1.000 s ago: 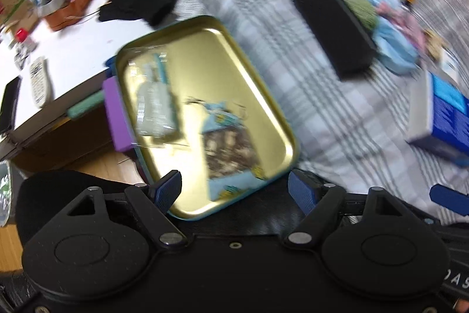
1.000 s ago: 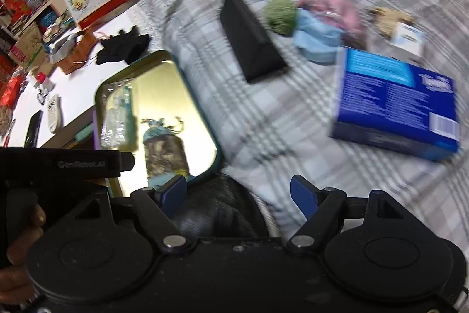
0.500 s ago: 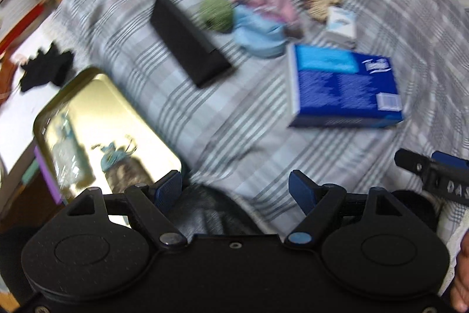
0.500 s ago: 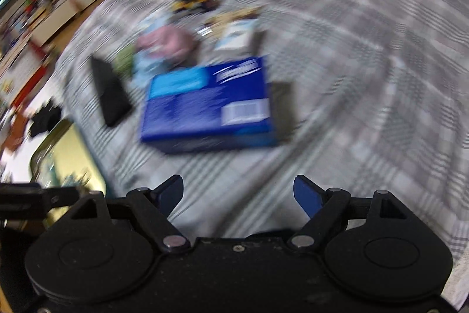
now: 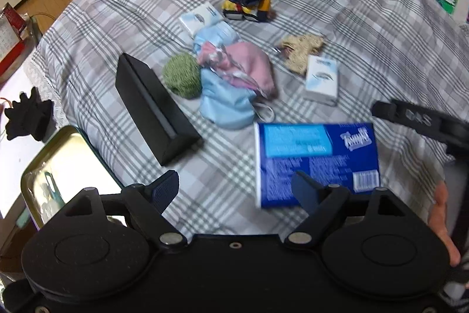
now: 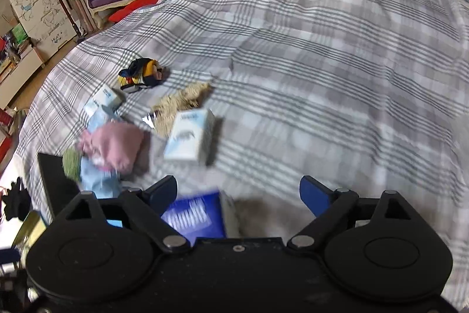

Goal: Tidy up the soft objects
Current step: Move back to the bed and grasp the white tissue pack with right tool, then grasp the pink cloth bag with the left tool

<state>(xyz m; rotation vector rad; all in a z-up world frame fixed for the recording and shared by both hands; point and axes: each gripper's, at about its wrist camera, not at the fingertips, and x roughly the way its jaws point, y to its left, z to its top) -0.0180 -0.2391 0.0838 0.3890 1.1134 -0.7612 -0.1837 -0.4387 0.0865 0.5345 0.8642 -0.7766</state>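
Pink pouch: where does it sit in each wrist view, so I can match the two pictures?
Left wrist view: the pink pouch lies at centre, on the light blue pouch, right of the green yarn ball.
Right wrist view: the pink pouch lies at left of centre, blurred, above the left fingertip.
Shared landmark: the small white tissue pack, to the pouch's right in both.
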